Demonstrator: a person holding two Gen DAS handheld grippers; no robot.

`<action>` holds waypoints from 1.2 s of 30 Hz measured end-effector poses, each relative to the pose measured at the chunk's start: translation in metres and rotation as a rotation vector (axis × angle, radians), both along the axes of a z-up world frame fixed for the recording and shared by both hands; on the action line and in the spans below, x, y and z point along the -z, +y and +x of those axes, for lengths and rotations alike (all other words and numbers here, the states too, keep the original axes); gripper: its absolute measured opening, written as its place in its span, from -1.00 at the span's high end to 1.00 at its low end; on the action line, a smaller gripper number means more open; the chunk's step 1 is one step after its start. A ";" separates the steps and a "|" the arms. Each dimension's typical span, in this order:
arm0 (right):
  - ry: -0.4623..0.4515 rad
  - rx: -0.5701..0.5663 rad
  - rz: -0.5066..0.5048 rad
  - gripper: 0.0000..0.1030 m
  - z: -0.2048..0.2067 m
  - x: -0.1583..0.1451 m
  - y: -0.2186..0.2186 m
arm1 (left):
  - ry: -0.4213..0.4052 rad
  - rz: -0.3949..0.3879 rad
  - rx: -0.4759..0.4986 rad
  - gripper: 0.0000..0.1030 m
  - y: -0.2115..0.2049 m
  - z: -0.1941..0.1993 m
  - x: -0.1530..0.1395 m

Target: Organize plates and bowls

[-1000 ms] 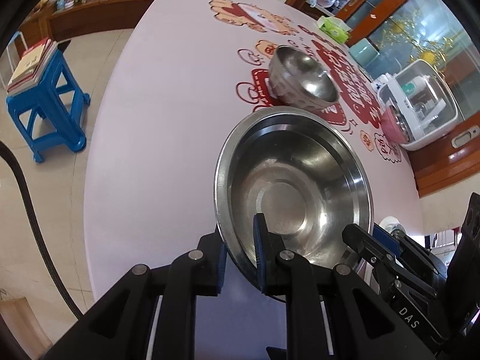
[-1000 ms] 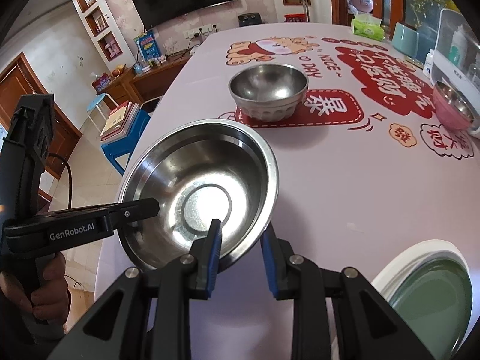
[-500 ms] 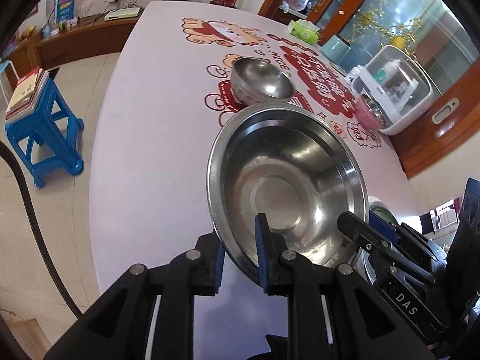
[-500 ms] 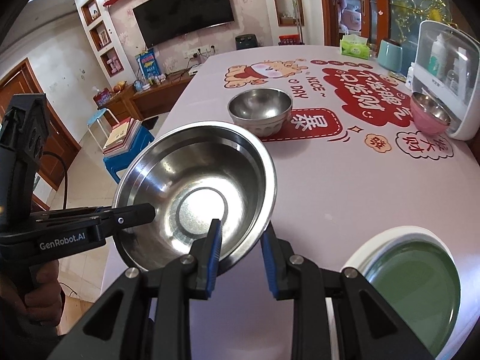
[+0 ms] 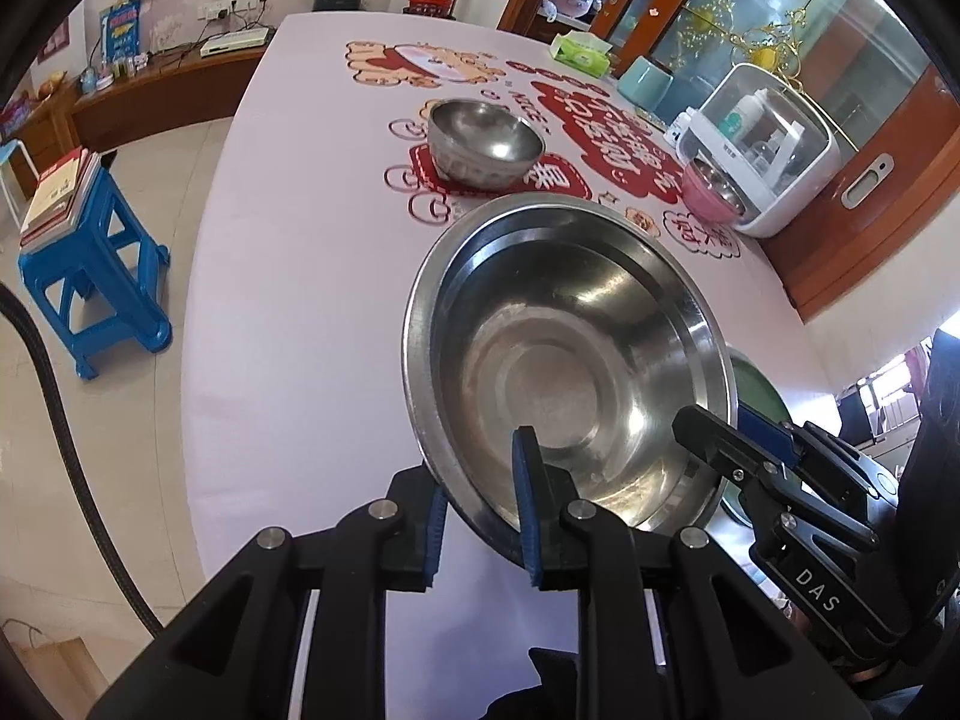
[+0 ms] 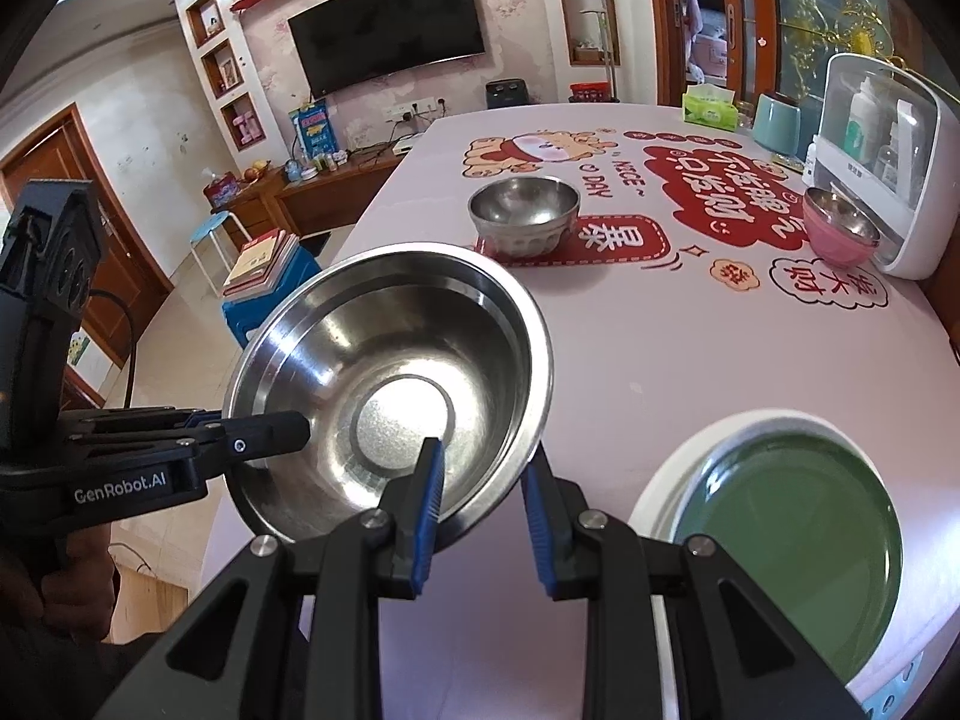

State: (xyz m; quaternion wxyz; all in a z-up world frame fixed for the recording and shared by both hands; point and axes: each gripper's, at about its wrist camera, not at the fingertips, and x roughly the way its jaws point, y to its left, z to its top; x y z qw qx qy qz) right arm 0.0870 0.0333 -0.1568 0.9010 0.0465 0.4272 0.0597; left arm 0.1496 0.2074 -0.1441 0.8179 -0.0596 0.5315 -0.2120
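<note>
Both grippers share one load: a wide, shallow stainless-steel basin (image 5: 570, 360), held clear above the near edge of the pink printed tabletop (image 5: 288, 276). The left gripper (image 5: 480, 516) has its jaws drawn narrow on the basin's near rim, one blue pad inside the wall and one outside. The right gripper (image 6: 483, 516) grips another stretch of the rim (image 6: 480, 504) the same way, its jaws a little less closed, and the basin tilts slightly toward the cameras.

This reads as the carrying step, with the basin in transit and not yet set down. Farther toward the middle of the tabletop a smaller, deeper steel bowl (image 6: 523, 213) stands on a red mat (image 6: 600, 240). A pink bowl with a steel lining (image 6: 840, 231) sits by the right edge, next to a white lidded box (image 6: 888, 168). A green plate with a white rim (image 6: 786, 540) lies at the near edge, just beside the basin.

Where the basin belongs cannot be told. Whatever the spot, the next move probably calls for both hands to travel together and keep the basin level. Both jaws should release only once its base rests flat, since uneven letting go could tip it.
</note>
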 end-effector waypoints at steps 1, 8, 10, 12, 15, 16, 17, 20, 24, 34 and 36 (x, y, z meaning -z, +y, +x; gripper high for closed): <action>0.005 -0.003 0.001 0.50 -0.002 0.001 -0.001 | 0.006 0.001 -0.002 0.66 0.000 -0.003 0.001; 0.043 -0.009 0.008 0.50 -0.023 0.013 -0.006 | 0.046 0.020 0.006 0.66 -0.008 -0.026 0.012; 0.055 -0.006 0.008 0.50 -0.028 0.017 -0.007 | 0.067 0.034 0.018 0.66 -0.012 -0.030 0.018; 0.072 -0.004 0.013 0.50 -0.033 0.021 -0.010 | 0.085 0.052 0.029 0.65 -0.016 -0.031 0.023; 0.089 0.004 0.023 0.49 -0.040 0.028 -0.014 | 0.120 0.069 0.045 0.65 -0.022 -0.035 0.032; 0.096 0.008 0.028 0.49 -0.042 0.030 -0.016 | 0.129 0.074 0.051 0.65 -0.024 -0.037 0.035; 0.101 0.011 0.032 0.49 -0.044 0.032 -0.017 | 0.138 0.080 0.057 0.65 -0.026 -0.038 0.037; 0.125 0.022 0.047 0.49 -0.048 0.040 -0.021 | 0.157 0.100 0.077 0.64 -0.030 -0.042 0.044; 0.157 0.022 0.055 0.49 -0.052 0.048 -0.024 | 0.200 0.120 0.090 0.63 -0.034 -0.046 0.055; 0.205 -0.018 0.032 0.47 -0.058 0.054 -0.025 | 0.261 0.159 0.114 0.57 -0.041 -0.049 0.068; 0.202 -0.022 0.023 0.47 -0.059 0.053 -0.024 | 0.257 0.160 0.111 0.53 -0.039 -0.048 0.067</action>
